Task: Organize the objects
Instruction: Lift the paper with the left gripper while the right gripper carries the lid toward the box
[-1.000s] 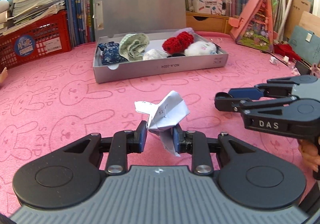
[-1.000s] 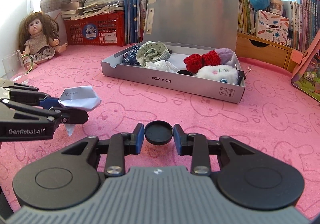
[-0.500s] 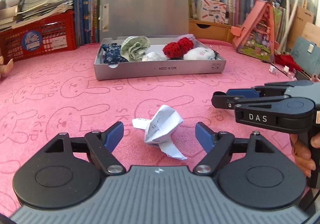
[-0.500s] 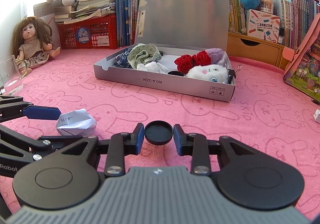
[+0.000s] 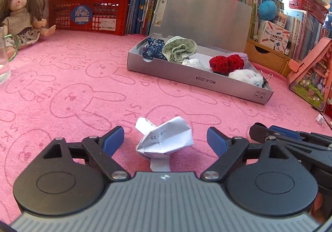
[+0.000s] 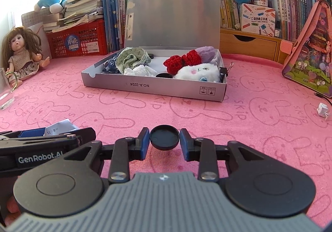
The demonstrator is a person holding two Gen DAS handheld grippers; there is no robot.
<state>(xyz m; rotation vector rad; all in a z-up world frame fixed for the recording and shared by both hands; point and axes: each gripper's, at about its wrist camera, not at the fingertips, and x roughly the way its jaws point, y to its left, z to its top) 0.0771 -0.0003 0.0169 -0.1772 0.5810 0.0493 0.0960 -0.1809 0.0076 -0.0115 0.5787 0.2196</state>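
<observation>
A crumpled white paper with printed numbers lies on the pink mat between the fingers of my left gripper, which is open and not touching it. My right gripper is shut on a small black round lid just above the mat. It also shows at the right edge of the left wrist view. The open grey box stands further back and holds cloths, a red knitted piece and a white plush toy. The paper's corner shows behind the left gripper in the right wrist view.
A doll and a glass are at the far left. A red crate, books and plush toys line the back. A pink house toy stands right. A small paper scrap lies on the mat at right.
My left gripper opened and let go of the crumpled paper, which now rests on the mat. Both views turned toward the left. The right gripper kept its hold on the lid.
</observation>
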